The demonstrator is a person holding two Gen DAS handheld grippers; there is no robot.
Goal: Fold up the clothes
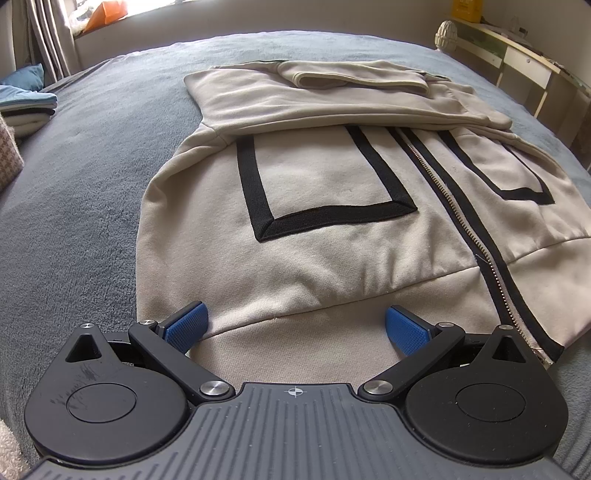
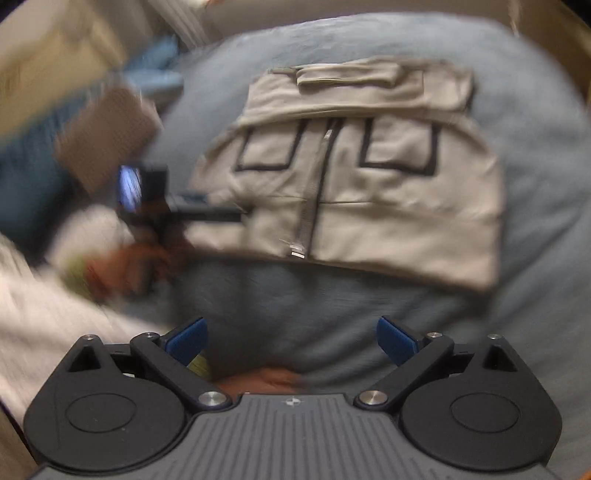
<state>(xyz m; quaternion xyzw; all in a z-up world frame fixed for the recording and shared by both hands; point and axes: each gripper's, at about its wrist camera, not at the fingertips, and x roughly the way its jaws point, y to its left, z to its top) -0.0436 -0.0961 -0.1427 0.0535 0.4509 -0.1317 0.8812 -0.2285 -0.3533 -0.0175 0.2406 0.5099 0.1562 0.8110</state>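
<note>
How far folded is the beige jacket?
Partly folded. The jacket lies zipped on the bed with sleeves laid across the top; its hem is still flat between the open left claw.

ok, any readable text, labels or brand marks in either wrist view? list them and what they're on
None readable.
Yellow box on the cream wooden shelf: print too small to read.
Beige zip-up jacket with black trim: no lettering visible.
Right wrist view: too blurred to read anything.
</note>
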